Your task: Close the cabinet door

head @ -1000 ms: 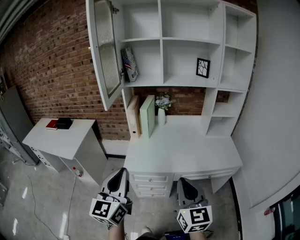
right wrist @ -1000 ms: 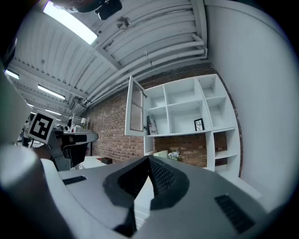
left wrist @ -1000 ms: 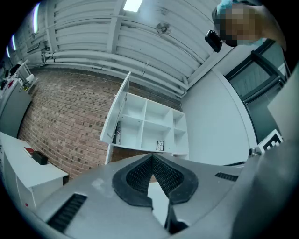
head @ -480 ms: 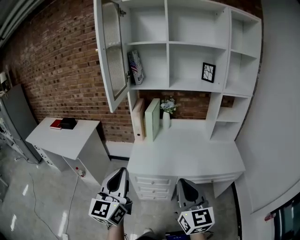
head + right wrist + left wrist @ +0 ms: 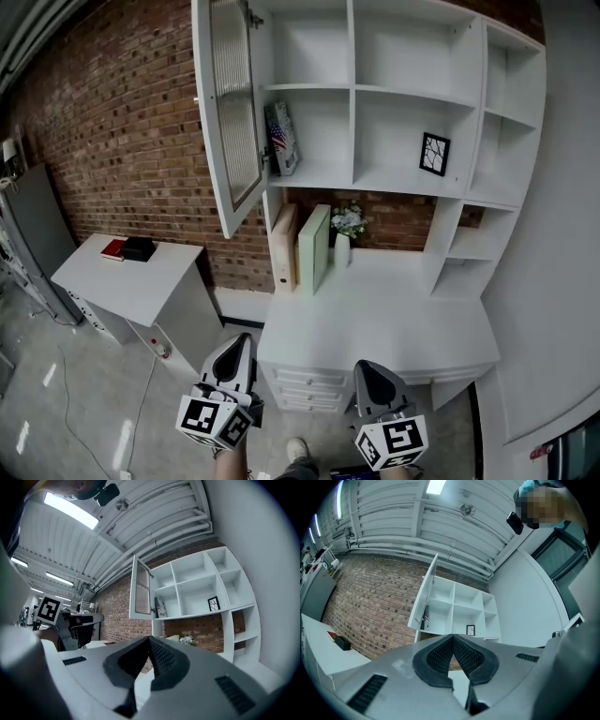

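The white shelf cabinet [image 5: 394, 178] stands on a white desk [image 5: 375, 319] against a brick wall. Its ribbed-glass door [image 5: 234, 112] at the upper left stands swung wide open toward me. The door also shows in the left gripper view [image 5: 424, 597] and in the right gripper view [image 5: 140, 592]. My left gripper [image 5: 241, 340] and right gripper [image 5: 367, 368] hover side by side in front of the desk's front edge, well below and short of the door. Both are shut with nothing between the pads.
A low white side table [image 5: 131, 281] with a red book and a black box stands left of the desk. Upright binders [image 5: 314, 248] and a flower vase [image 5: 345, 230] stand on the desk. A framed picture [image 5: 434, 155] sits on a shelf. Drawers [image 5: 309, 382] lie just ahead.
In the head view the desk and cabinet have slid right and grown a little, as I and both grippers moved closer. The jaws stayed shut and the door kept its place.
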### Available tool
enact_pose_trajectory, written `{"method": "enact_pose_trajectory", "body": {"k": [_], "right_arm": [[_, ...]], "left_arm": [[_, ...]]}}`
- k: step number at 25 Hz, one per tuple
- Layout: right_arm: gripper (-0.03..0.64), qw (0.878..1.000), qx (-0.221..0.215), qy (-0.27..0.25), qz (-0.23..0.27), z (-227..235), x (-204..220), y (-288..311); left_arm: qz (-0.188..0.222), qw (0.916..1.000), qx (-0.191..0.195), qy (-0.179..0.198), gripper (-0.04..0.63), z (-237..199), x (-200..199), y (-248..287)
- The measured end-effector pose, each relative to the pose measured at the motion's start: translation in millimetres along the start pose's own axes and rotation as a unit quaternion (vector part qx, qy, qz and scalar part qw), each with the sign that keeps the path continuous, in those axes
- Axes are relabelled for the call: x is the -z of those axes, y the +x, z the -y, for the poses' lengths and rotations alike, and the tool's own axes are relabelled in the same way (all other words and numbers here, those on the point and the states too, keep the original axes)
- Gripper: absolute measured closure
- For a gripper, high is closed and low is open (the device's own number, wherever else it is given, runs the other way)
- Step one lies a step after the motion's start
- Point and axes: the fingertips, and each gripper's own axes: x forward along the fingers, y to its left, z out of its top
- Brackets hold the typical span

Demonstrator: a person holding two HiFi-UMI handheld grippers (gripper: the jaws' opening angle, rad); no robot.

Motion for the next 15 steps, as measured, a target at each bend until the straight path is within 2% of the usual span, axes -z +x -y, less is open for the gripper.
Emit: {"method": "enact_pose_trajectory", "body": {"k": [9,15], "right_arm": [[0.614,1.0,-0.007,0.003,-0.005,31,5,119],[0.614,0.999,-0.048,0.008,-0.016,17,15,190]], "left_arm": [[0.036,0.9992,-0.013,-0.01,0.584,-75,1,97],[0.029,0.9989,-0.038,-0.002,0.584,-130,7,133]]}}
